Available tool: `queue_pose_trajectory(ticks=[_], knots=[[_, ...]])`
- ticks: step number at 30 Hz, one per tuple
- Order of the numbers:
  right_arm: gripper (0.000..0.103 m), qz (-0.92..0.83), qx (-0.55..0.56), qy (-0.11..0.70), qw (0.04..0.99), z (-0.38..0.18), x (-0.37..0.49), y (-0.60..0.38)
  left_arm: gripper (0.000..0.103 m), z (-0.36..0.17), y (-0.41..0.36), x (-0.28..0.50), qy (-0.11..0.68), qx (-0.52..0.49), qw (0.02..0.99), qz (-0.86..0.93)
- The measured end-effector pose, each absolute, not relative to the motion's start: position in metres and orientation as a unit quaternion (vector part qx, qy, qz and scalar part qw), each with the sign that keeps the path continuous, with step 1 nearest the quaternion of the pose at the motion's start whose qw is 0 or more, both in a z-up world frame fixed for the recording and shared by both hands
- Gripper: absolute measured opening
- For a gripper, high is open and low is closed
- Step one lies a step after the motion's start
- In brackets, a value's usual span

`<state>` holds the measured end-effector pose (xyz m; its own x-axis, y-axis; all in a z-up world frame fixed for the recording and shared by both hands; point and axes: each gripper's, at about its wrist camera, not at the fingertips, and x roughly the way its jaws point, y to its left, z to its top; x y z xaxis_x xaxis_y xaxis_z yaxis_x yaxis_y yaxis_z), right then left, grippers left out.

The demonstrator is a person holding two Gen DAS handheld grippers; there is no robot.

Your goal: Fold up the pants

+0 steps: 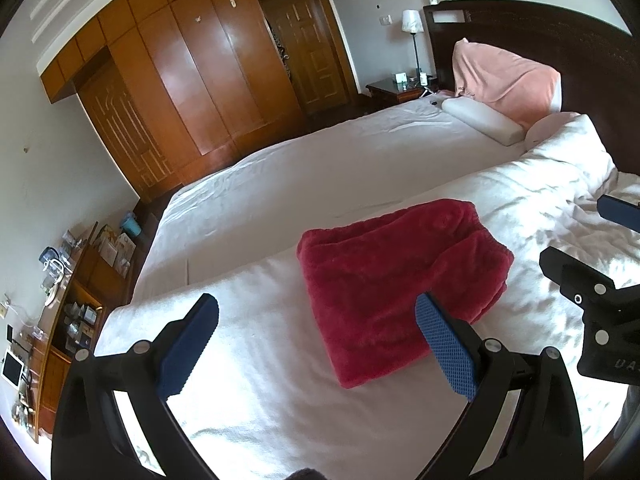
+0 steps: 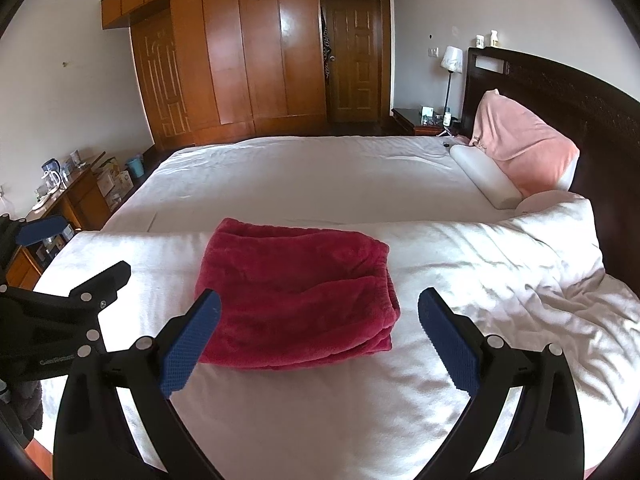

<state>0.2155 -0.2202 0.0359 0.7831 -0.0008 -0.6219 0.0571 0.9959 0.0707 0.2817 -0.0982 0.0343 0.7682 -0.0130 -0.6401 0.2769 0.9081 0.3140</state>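
On the white duvet (image 2: 460,264) that covers the near side of the bed, the red fleece pants (image 2: 296,300) lie as a compact, roughly square bundle of several layers, and neither gripper touches them. The left gripper (image 1: 316,340) hovers just short of the bundle's near corner with its jaws wide apart and nothing between them; its right pad overlaps the red cloth only in the line of sight. The right gripper (image 2: 318,340) hangs likewise before the bundle's near edge, jaws spread and empty.

Judging by the stacked layers and the gathered waistband end at the headboard side of the bundle, the folding looks finished or nearly so. What may remain is small: the layers at the near corner toward the headboard sit a little uneven, and the top surface bulges, so a press or a tuck could tidy it.

Around the pants the duvet is bare on every side. Toward the headboard (image 2: 560,92) it rumples into ridges, which could snag a sliding jaw; toward the foot of the bed it lies flat and runs to its edge near the pants. Beyond the pants, toward the wardrobe (image 2: 248,52), the sheet is open and smooth. The bolster pillow (image 2: 486,180) and the pink pillow (image 2: 524,148) stand well apart from the bundle.
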Motion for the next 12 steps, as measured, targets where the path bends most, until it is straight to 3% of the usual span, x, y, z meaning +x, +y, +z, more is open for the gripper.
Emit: queue_pose_trajectory(ticks=[12], knots=[[0.100,-0.018,0.039,0.332,0.942,0.033,0.213,-0.213,0.098,0.035,-0.083,0.282,0.344,0.181,0.918,-0.075]])
